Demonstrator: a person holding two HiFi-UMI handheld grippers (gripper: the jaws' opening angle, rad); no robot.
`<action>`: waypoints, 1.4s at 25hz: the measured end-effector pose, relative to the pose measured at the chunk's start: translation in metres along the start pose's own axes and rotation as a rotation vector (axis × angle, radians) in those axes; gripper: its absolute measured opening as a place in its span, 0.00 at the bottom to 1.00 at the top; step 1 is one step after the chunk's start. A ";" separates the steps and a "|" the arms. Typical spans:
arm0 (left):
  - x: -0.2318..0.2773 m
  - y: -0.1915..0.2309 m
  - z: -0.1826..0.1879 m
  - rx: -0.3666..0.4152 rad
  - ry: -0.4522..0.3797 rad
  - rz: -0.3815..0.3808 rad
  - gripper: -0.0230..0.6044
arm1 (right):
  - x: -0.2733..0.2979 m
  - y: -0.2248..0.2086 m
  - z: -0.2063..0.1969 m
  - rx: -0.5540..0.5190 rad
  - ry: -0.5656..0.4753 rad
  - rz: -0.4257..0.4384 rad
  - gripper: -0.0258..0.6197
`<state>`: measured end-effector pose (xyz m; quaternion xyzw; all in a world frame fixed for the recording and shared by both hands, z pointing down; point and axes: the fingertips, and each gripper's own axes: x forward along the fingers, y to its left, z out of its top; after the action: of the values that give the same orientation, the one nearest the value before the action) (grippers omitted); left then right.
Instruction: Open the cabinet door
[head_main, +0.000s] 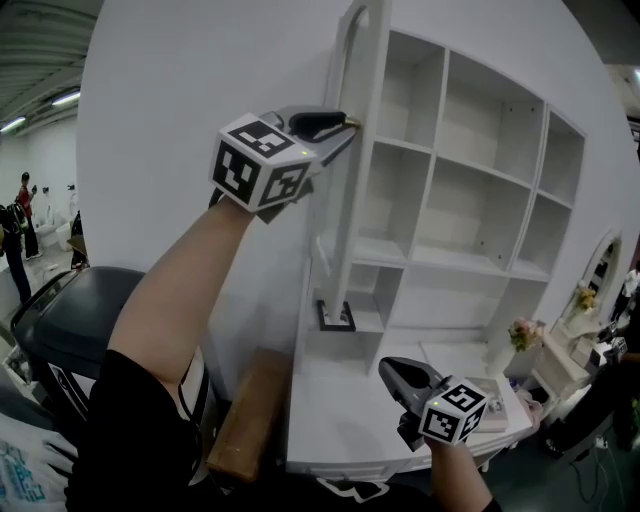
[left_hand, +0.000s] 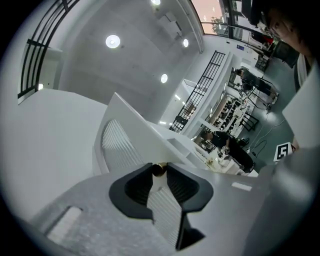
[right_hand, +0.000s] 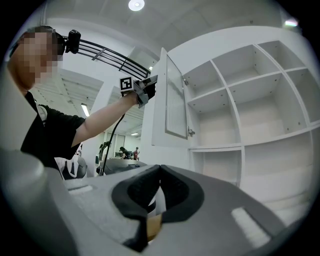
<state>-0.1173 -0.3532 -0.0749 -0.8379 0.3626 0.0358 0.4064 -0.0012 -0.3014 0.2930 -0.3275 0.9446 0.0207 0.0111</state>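
Note:
The white cabinet (head_main: 470, 180) stands with its louvred door (head_main: 352, 180) swung out, edge-on in the head view; bare shelves show behind it. My left gripper (head_main: 337, 124) is raised to the door's upper edge and shut on the small brass knob (left_hand: 159, 170), which sits between its fingertips. The ribbed door panel (left_hand: 120, 145) shows beyond the jaws. From the right gripper view the door (right_hand: 172, 95) hangs open with the left gripper (right_hand: 150, 86) at its outer edge. My right gripper (head_main: 397, 373) hovers low over the white desk top (head_main: 340, 420), jaws shut (right_hand: 159, 169) with nothing between them.
A brown wooden board (head_main: 245, 420) lies at the desk's left edge, and a dark grey bin (head_main: 80, 310) stands beside it. Pink flowers (head_main: 522, 332) and a pinkish book (head_main: 503, 405) rest at the desk's right. People stand far off at the left (head_main: 20, 230).

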 end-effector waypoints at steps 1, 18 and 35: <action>-0.005 0.003 -0.001 -0.008 0.000 0.000 0.19 | 0.000 0.004 -0.003 0.003 0.003 -0.002 0.04; -0.073 -0.006 0.000 -0.014 0.043 0.041 0.35 | -0.014 0.039 -0.015 0.012 0.082 0.028 0.04; -0.189 -0.282 -0.057 -0.424 0.186 -0.145 0.27 | -0.120 0.091 0.000 -0.100 0.018 0.114 0.04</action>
<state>-0.0899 -0.1695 0.2143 -0.9280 0.3216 0.0043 0.1878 0.0361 -0.1557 0.3003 -0.2736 0.9595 0.0654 -0.0148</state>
